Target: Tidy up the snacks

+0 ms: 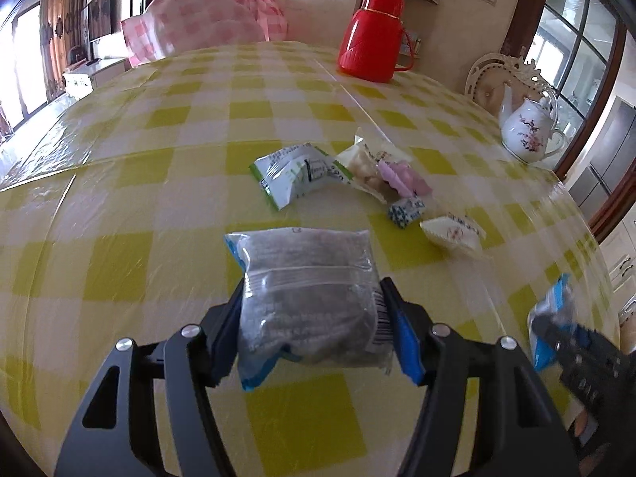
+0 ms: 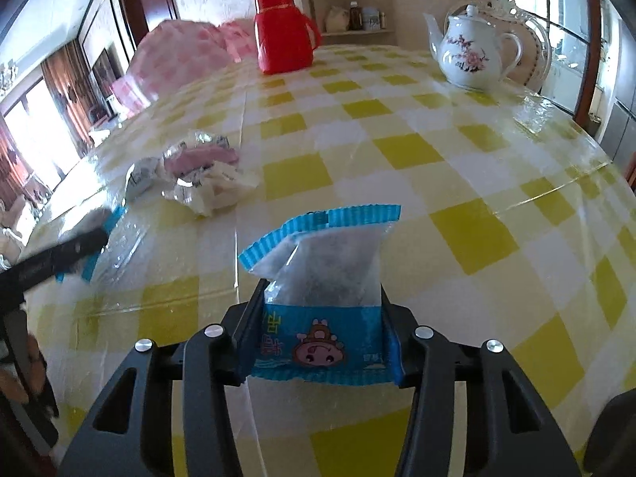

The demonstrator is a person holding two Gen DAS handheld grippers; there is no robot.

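My left gripper [image 1: 314, 312] is shut on a grey see-through snack packet [image 1: 310, 278] with blue ends, held a little above the yellow checked tablecloth [image 1: 119, 198]. My right gripper [image 2: 320, 314] is shut on a blue snack packet [image 2: 322, 270] printed with a cartoon figure. In the left wrist view it shows at the right edge as a dark finger on that blue packet [image 1: 550, 310]. Beyond the left gripper lies a loose cluster: a green-and-white packet [image 1: 290, 175], a white packet [image 1: 363, 161], a pink sweet [image 1: 403, 179], a small blue-white sweet [image 1: 405, 212] and another white packet [image 1: 453, 232].
A red thermos jug [image 1: 371, 35] stands at the table's far side. A white flowered teapot [image 1: 528, 131] sits near the right edge in front of a white chair back [image 1: 489, 79]. A pink checked food cover [image 1: 206, 16] is at the far left.
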